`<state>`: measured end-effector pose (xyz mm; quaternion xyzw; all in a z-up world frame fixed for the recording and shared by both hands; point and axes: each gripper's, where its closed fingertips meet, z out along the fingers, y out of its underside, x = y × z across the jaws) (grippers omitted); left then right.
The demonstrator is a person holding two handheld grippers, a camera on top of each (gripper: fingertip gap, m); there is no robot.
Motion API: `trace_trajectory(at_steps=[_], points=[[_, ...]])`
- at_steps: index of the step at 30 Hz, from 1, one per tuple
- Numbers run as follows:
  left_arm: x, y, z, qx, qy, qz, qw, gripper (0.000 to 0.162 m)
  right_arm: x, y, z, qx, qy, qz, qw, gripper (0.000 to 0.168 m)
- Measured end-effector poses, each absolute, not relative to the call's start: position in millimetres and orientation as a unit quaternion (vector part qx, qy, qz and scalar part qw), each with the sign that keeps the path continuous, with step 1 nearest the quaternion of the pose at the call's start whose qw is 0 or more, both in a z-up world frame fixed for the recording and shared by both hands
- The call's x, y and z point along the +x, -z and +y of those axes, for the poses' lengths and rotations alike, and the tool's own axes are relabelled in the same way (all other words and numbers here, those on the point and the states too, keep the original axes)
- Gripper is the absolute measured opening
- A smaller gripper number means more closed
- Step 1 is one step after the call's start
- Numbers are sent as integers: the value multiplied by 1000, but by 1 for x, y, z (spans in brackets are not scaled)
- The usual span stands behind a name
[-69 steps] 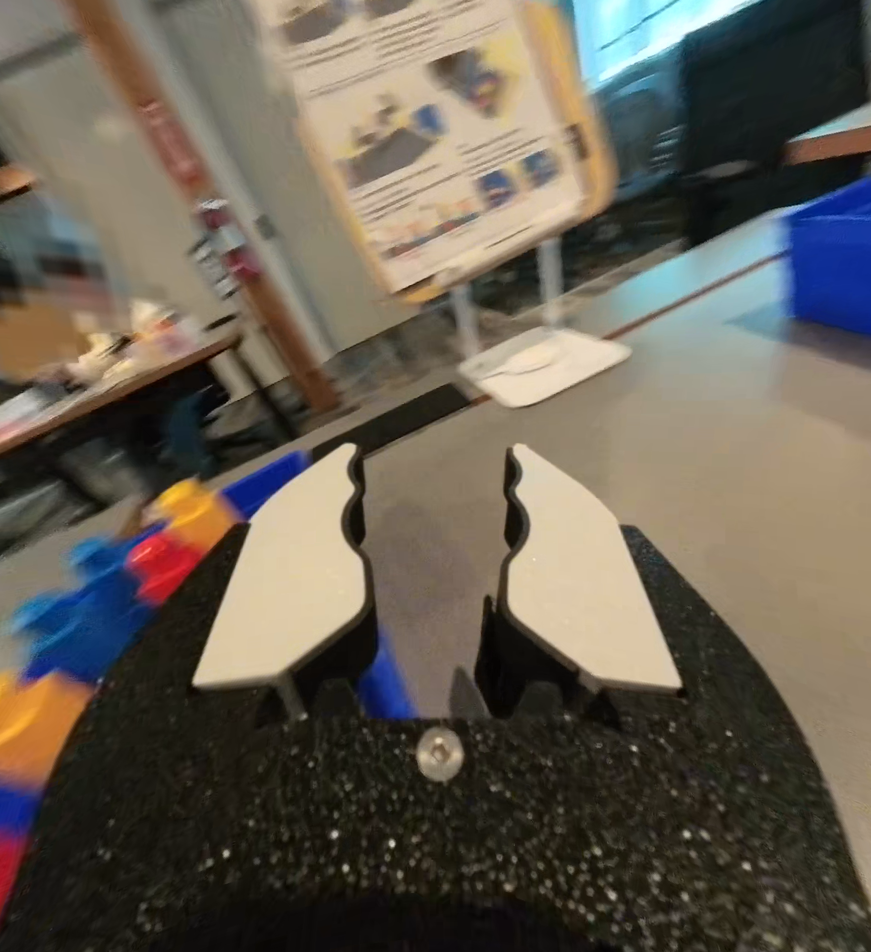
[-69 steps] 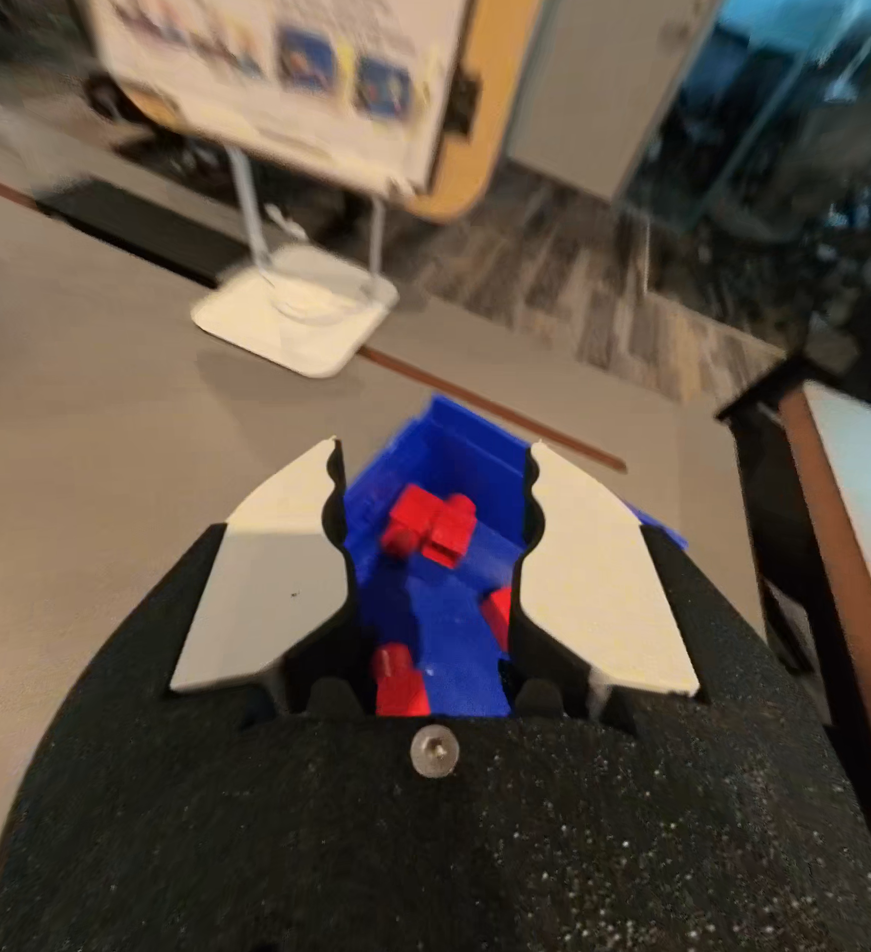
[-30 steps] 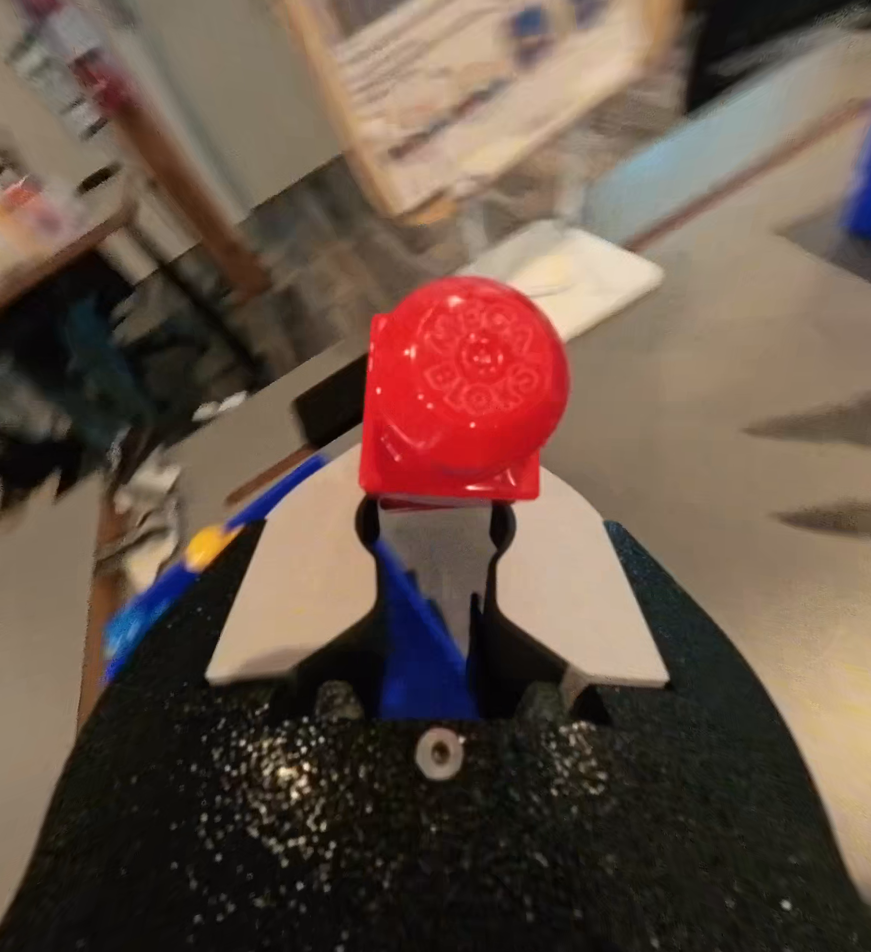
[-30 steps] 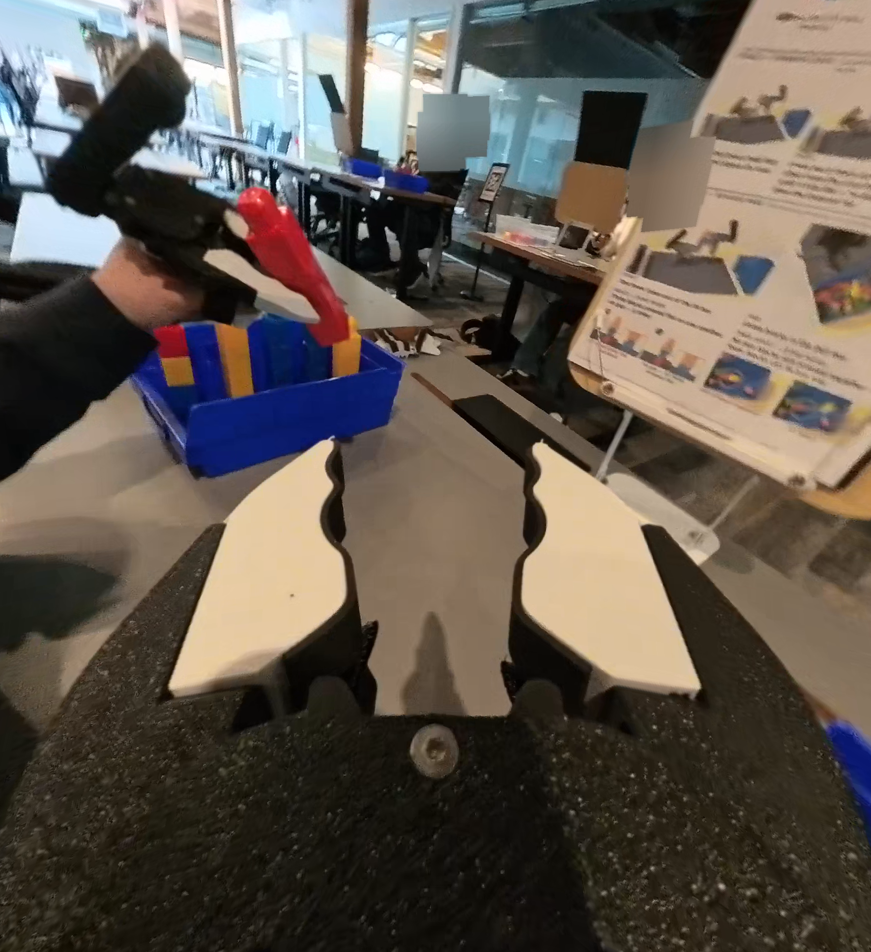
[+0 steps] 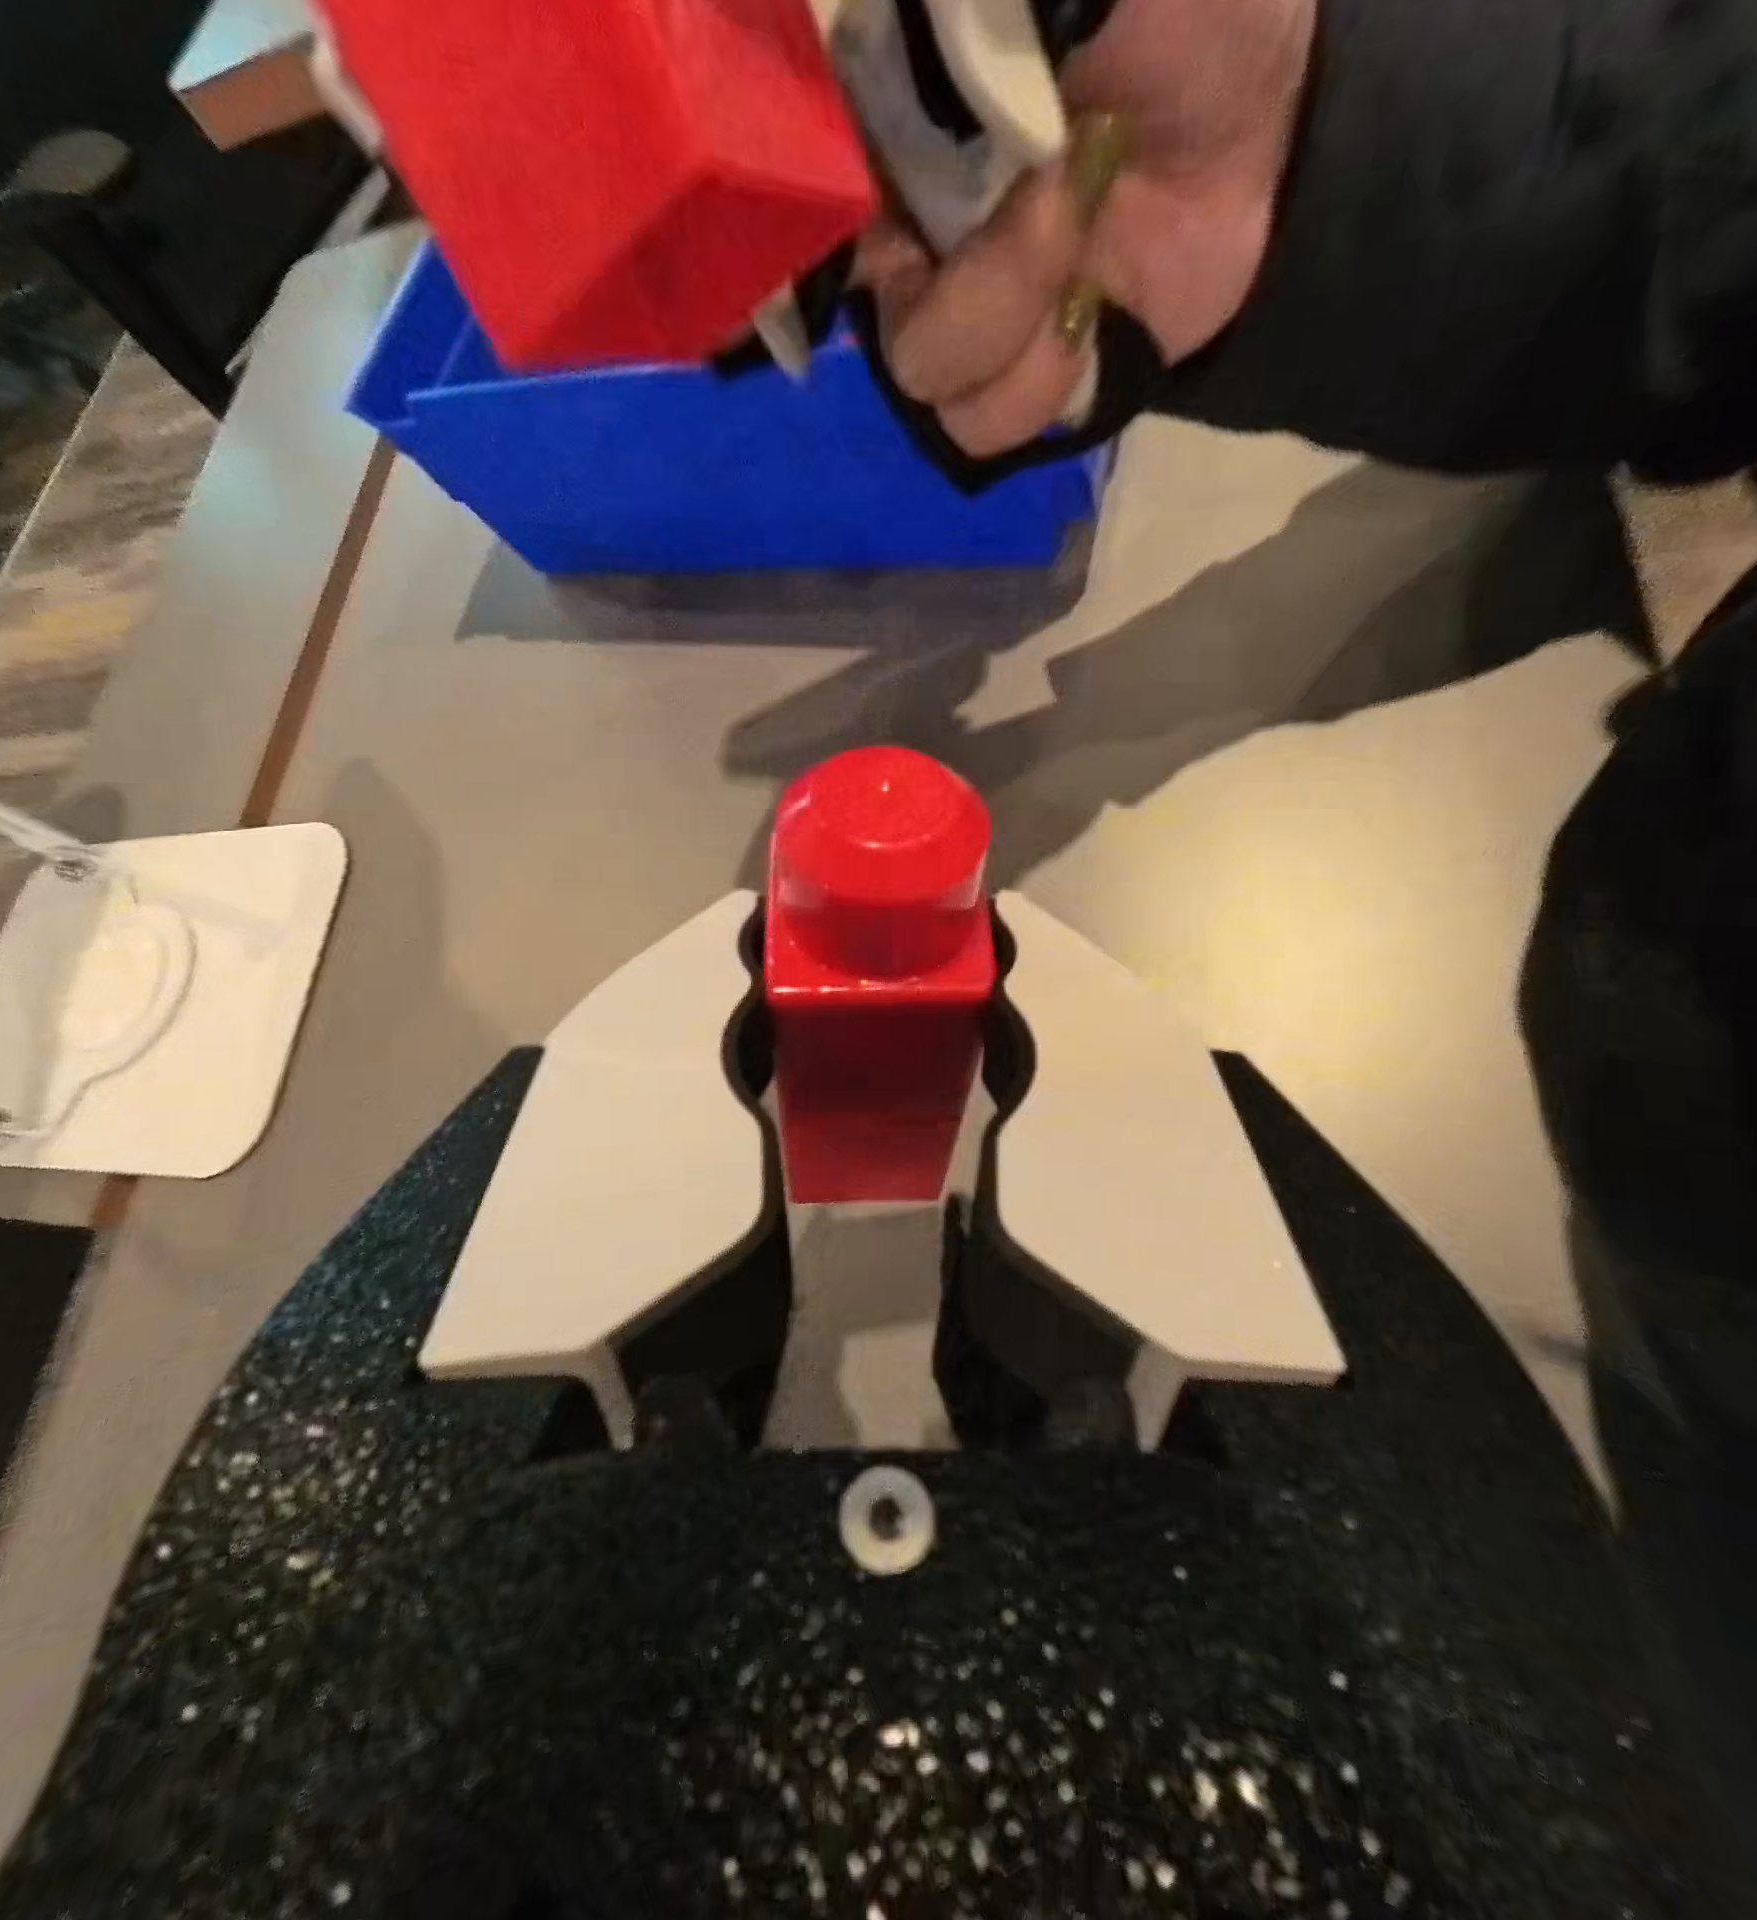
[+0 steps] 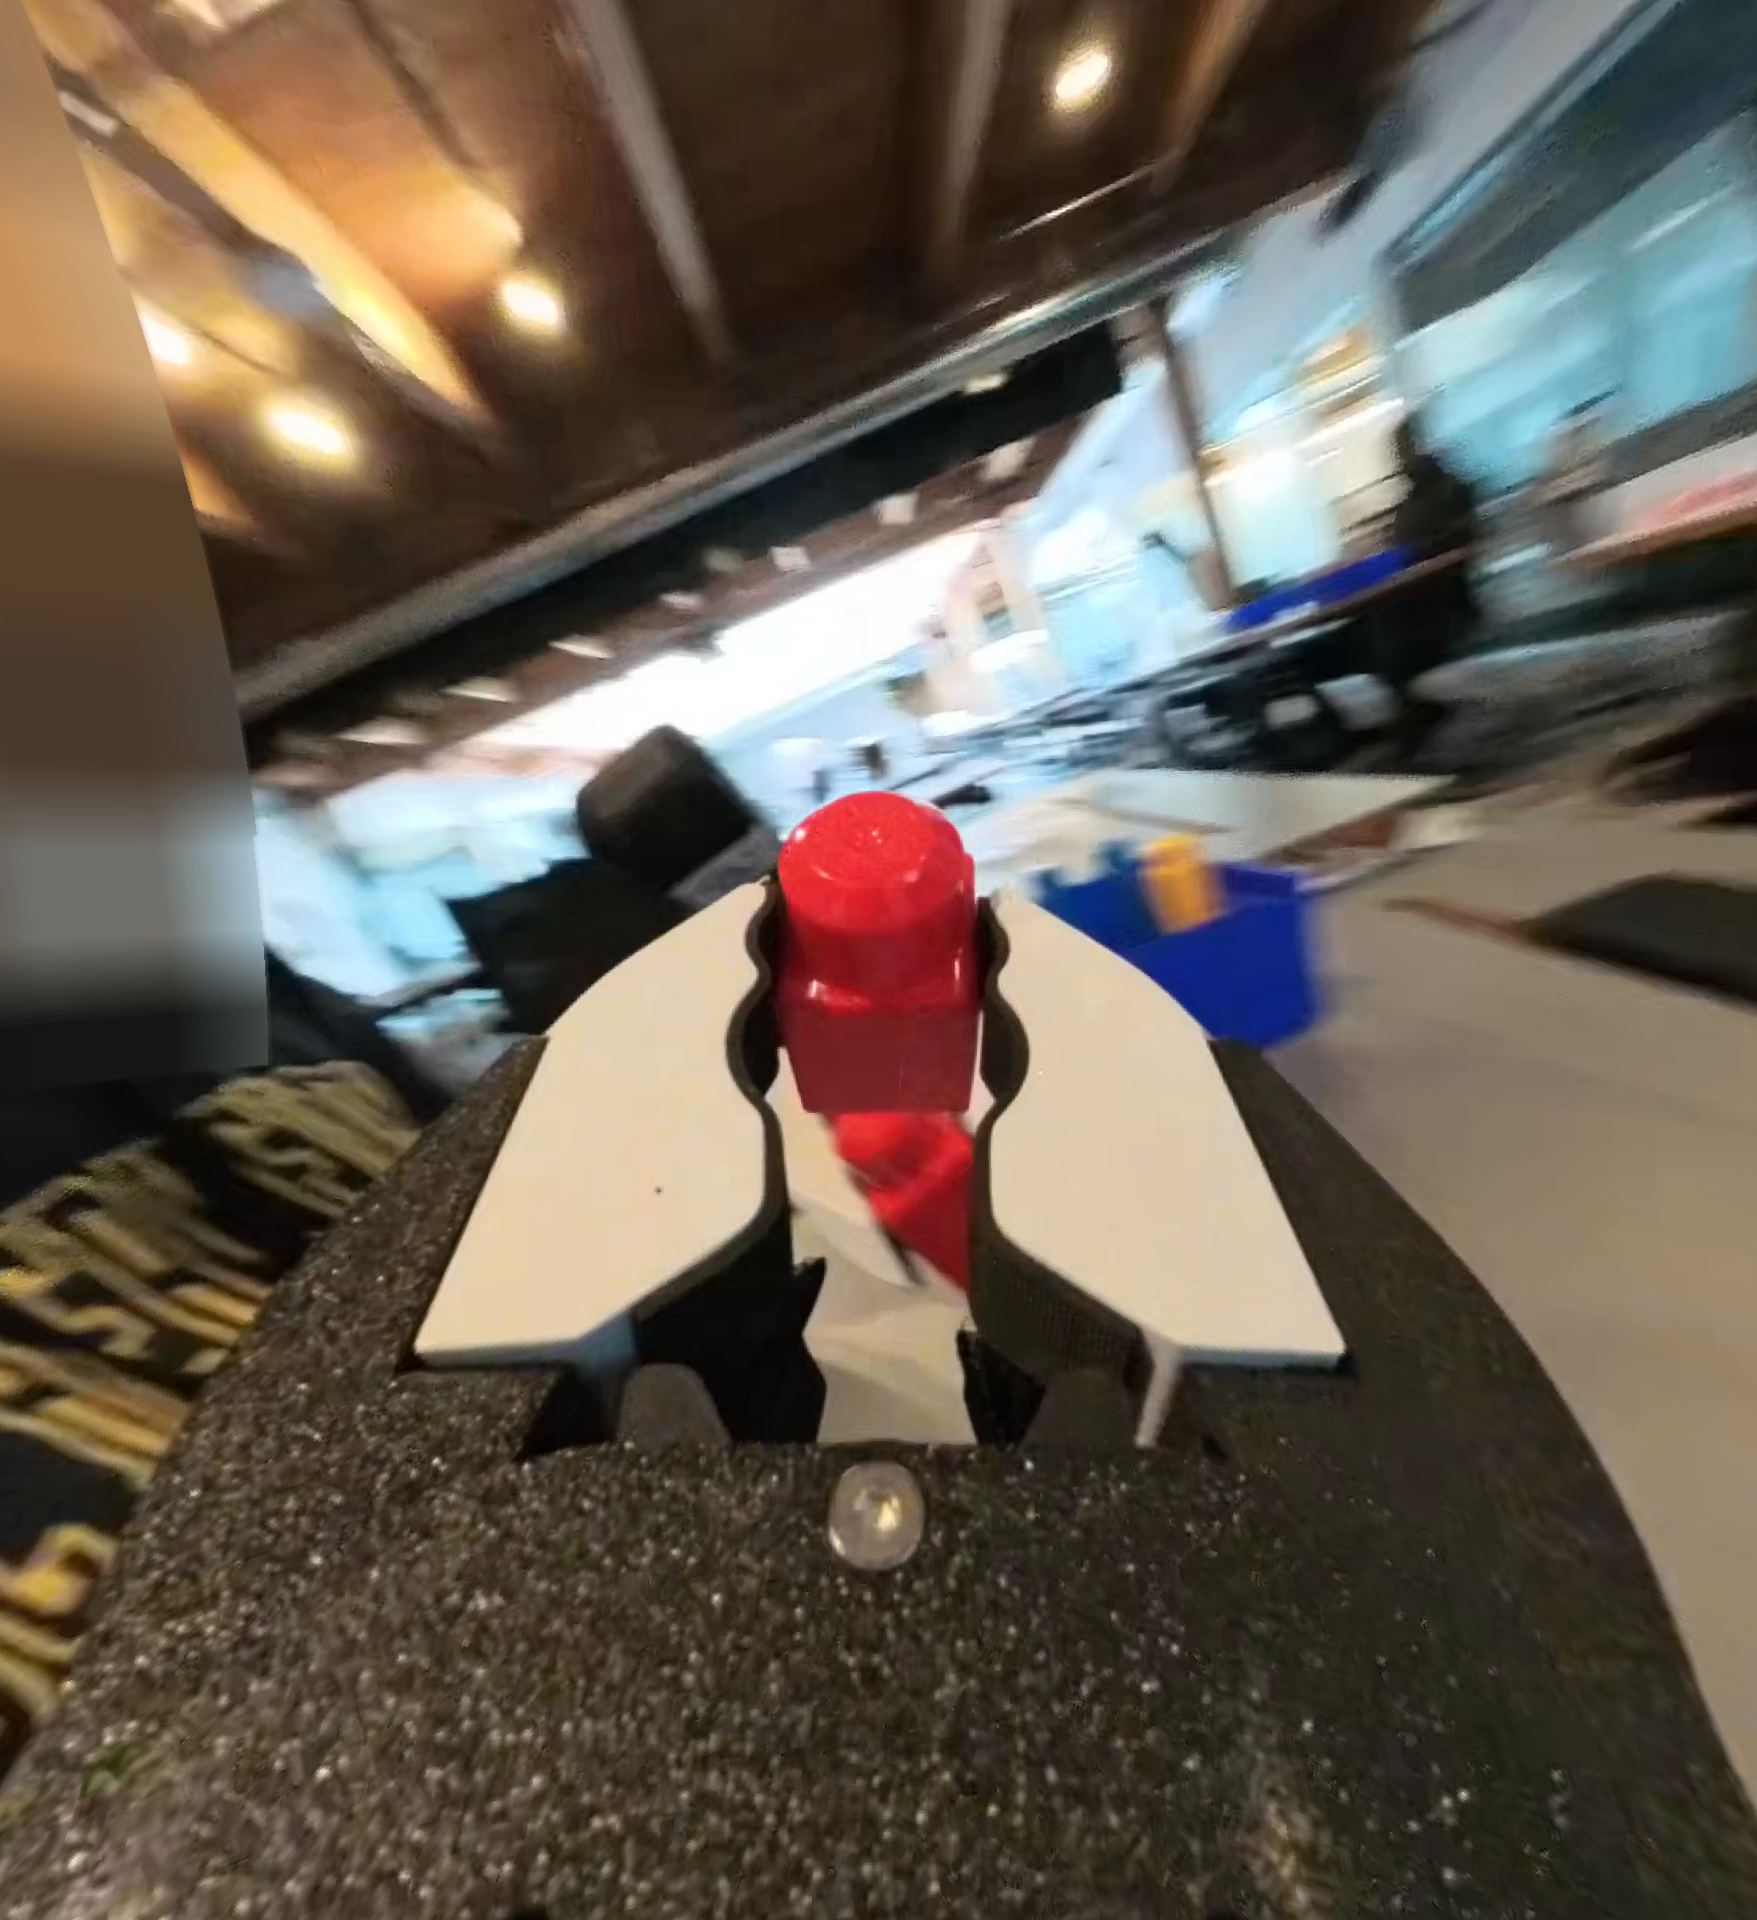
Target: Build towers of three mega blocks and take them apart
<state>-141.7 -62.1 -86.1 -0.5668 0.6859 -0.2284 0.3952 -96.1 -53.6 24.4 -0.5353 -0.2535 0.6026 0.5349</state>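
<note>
My left gripper (image 5: 879, 977) has its jaws clamped on a red block (image 5: 876, 997), stud pointing away from me, held above the grey counter (image 5: 541, 748). My right gripper (image 6: 879, 977) grips a second red block (image 6: 879, 977) the same way — in the left wrist view it hangs large and blurred above the first. A blue bin (image 5: 728, 478) sits toward the counter's far edge; another blue bin (image 6: 1227, 956) with blocks shows blurred beyond my right jaws.
</note>
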Motion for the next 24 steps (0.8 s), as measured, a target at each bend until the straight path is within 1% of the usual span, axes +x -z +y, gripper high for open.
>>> trace_trajectory(at_steps=[1,3,5,6,7,8,13,15,17,18,20,21,22,24], points=[[-142,85,-60,-573,244,673,400,38,-77,-25,-46,-553,-549,-247,577,35],[-147,85,-52,-585,240,651,419,38,-28,-25,-31,-606,-414,-234,638,35],[-153,85,-46,-597,238,635,429,38,46,-13,-8,-690,-204,-191,668,35],[-155,85,-45,-602,237,629,432,38,88,-2,1,-736,-95,-167,649,35],[-157,85,-43,-607,238,622,434,38,127,12,6,-782,-16,-142,606,35],[-158,85,-41,-611,239,616,436,38,155,25,10,-813,23,-127,568,35],[-153,90,-38,-626,253,595,436,38,199,91,46,-894,17,-133,428,35],[-148,92,-39,-627,255,592,437,38,200,111,59,-905,23,-148,399,35],[-145,93,-39,-627,255,590,439,38,201,121,71,-905,37,-157,395,35],[-144,93,-39,-627,257,589,440,38,201,123,75,-903,41,-156,398,39],[-142,93,-40,-627,259,589,439,38,192,120,79,-904,33,-135,405,86],[-142,93,-40,-627,258,588,441,38,180,112,79,-899,20,-133,417,97],[-142,93,-40,-626,257,588,442,38,161,101,76,-886,7,-144,440,100],[-142,91,-40,-623,263,588,444,38,100,70,62,-842,-50,-210,494,92]])
